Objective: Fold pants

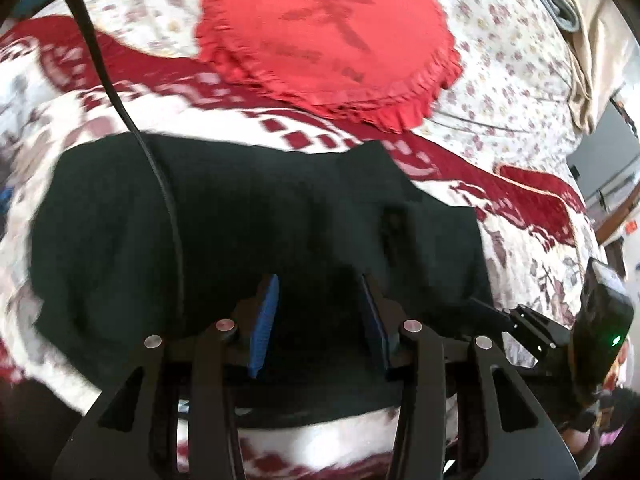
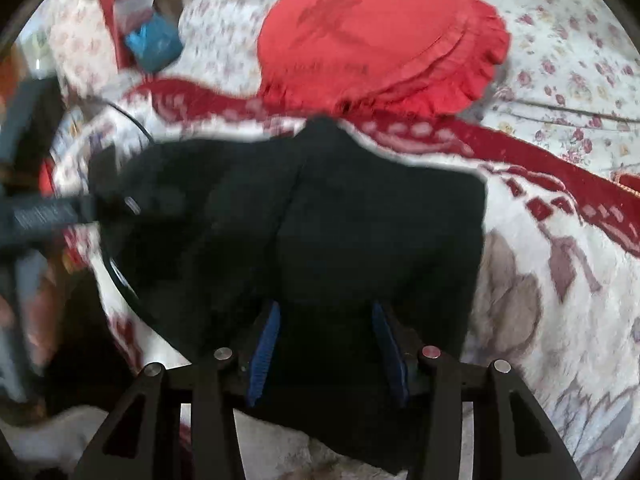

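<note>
pants point(image 1: 248, 220) black, soft matte knit, folded bundle, long axis 9-to-3 on fuzzy red-white blanket point(image 1: 100, 120) | left gripper point(image 1: 320, 304) blue ribbed pads spread, over near edge | right gripper point(image 2: 326, 332) spread over pants | red frilled round cushion point(image 1: 328, 36) at 12

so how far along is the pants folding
Done: the black pants already lie in a compact bundle on the patterned blanket, no loose legs showing.
In hand: nothing looks gripped. The left gripper and right gripper are both open over the near edge of the bundle; motion blur hides whether they touch it.
Left: possibly one more fold or a tidy-up. The red round cushion lies beyond.
</note>
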